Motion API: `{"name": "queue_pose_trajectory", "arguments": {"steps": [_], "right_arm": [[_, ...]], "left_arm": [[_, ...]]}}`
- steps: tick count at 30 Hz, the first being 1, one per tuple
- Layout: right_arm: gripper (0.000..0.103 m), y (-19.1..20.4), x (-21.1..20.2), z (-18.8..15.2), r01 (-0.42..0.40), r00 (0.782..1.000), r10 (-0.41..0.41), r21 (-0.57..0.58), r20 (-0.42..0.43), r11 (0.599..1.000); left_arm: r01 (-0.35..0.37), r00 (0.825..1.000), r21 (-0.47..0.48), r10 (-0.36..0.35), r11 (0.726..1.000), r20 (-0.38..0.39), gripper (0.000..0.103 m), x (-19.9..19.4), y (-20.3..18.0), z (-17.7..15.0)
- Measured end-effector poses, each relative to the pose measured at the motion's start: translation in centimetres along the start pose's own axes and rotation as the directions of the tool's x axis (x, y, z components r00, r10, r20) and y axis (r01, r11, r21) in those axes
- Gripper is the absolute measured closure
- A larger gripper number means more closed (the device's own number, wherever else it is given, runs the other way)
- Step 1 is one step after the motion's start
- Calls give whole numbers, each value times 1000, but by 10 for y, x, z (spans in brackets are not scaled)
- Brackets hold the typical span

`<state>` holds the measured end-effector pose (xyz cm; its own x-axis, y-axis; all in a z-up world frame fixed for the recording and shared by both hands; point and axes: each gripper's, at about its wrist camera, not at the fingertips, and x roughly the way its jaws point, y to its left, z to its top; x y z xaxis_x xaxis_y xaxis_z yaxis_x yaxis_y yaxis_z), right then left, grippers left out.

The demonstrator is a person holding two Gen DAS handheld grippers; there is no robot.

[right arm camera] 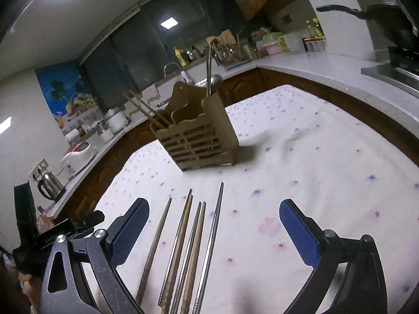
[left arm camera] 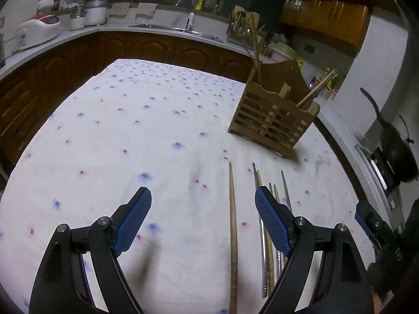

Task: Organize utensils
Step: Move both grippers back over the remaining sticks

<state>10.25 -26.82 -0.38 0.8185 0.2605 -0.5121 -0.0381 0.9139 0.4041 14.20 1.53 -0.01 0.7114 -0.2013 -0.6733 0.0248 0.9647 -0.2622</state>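
Wooden and steel chopsticks (right arm camera: 183, 248) lie side by side on the flowered cloth (left arm camera: 117, 130), tips toward the holder (left arm camera: 272, 120), which stands at about one o'clock of them in the left view and twelve o'clock in the right view. Going left to right: the left gripper (left arm camera: 203, 209) hangs over the cloth with its jaws wide apart and nothing between them but one wooden stick (left arm camera: 232, 235), which lies alone at five o'clock of its centre; the rest of the row sits under and beyond its right finger. The right gripper (right arm camera: 213, 222), also spread wide and empty, frames most of the row. A good pick likely means taking one stick at a time, closing across its thicker end, not the taper, and keeping neighbours out of the pinch. The holder already carries chopsticks in one slot and a ladle (right arm camera: 213, 78) in another, so the stick should probably go tip-down into the chopstick slot.
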Motion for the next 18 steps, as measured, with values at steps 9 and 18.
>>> {"name": "queue_pose_trajectory", "arguments": {"steps": [9, 18], "right_arm": [[4, -2, 17, -2, 26, 998, -27, -26, -49, 999], [39, -2, 64, 9, 23, 984, -33, -63, -175, 998]], "left_arm": [[-3, 999, 20, 4, 1000, -48, 20, 18, -4, -3], [43, 988, 103, -26, 994, -153, 54, 60, -21, 13]]}}
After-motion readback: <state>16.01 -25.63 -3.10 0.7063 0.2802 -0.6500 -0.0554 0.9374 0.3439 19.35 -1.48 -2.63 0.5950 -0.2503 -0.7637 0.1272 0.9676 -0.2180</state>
